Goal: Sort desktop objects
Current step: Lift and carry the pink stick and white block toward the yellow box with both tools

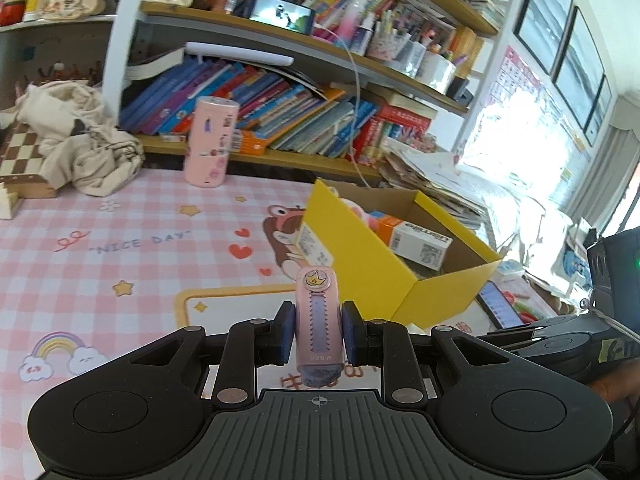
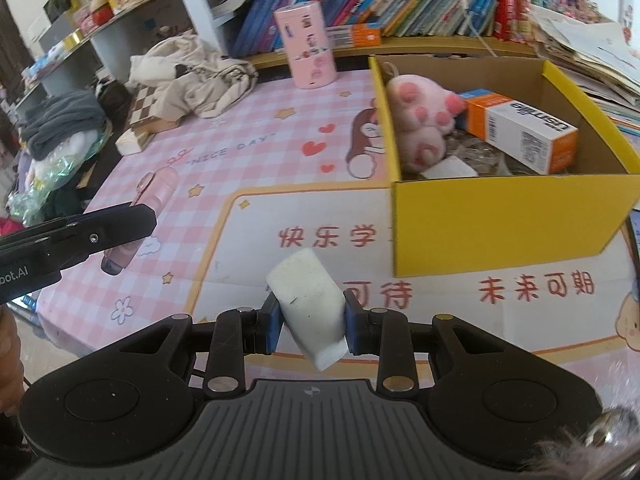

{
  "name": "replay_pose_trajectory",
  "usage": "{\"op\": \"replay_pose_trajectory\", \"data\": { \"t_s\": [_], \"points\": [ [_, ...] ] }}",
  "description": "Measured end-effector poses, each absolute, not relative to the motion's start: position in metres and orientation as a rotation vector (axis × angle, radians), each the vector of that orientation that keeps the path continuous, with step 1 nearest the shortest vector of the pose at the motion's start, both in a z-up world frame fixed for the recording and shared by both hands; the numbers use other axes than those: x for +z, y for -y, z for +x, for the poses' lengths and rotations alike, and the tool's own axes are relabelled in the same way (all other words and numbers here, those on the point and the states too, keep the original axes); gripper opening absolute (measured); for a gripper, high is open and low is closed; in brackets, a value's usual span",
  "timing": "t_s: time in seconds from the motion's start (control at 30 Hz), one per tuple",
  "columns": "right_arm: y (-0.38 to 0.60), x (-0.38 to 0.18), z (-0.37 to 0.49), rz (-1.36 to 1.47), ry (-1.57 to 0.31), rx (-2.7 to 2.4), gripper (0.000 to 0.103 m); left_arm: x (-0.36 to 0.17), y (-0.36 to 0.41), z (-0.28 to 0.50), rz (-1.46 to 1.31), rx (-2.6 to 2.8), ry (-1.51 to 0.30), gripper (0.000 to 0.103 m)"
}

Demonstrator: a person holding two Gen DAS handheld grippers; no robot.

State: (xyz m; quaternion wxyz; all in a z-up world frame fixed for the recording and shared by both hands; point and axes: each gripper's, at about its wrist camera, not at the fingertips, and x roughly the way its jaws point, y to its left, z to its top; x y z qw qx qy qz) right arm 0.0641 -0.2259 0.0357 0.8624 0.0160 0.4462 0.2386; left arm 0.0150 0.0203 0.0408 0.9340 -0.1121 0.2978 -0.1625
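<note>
My left gripper (image 1: pixel 318 330) is shut on a pink slide case (image 1: pixel 318 308) with a crown sticker and a purple strip, held upright over the pink checked mat. The same case (image 2: pixel 160 186) shows from the side in the right wrist view, clamped in the left gripper (image 2: pixel 136 220). My right gripper (image 2: pixel 310 322) is shut on a white block (image 2: pixel 304 288), tilted, above the mat's printed panel. The yellow cardboard box (image 1: pixel 384 280) lies open just ahead and to the right; its front wall (image 2: pixel 500 220) faces the right gripper. The right gripper (image 1: pixel 560 338) appears at the left view's right edge.
The box holds a pink plush paw (image 2: pixel 420 120), an orange-and-white carton (image 2: pixel 524 132) and crumpled clear wrap. A pink cylinder (image 1: pixel 210 148) stands at the mat's far edge below bookshelves. A chessboard (image 1: pixel 20 160) under beige cloth (image 1: pixel 80 148) lies far left. A phone (image 1: pixel 500 306) lies right of the box.
</note>
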Motion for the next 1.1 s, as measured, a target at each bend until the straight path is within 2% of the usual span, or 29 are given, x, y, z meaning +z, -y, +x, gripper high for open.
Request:
{"op": "replay_pose_trajectory", "data": {
  "t_s": [1.1],
  "points": [
    [0.335,0.039,0.068,0.145,-0.917,0.295,0.028,0.045,0.089,0.058,-0.115,-0.549,-0.634,0.023]
  ]
}}
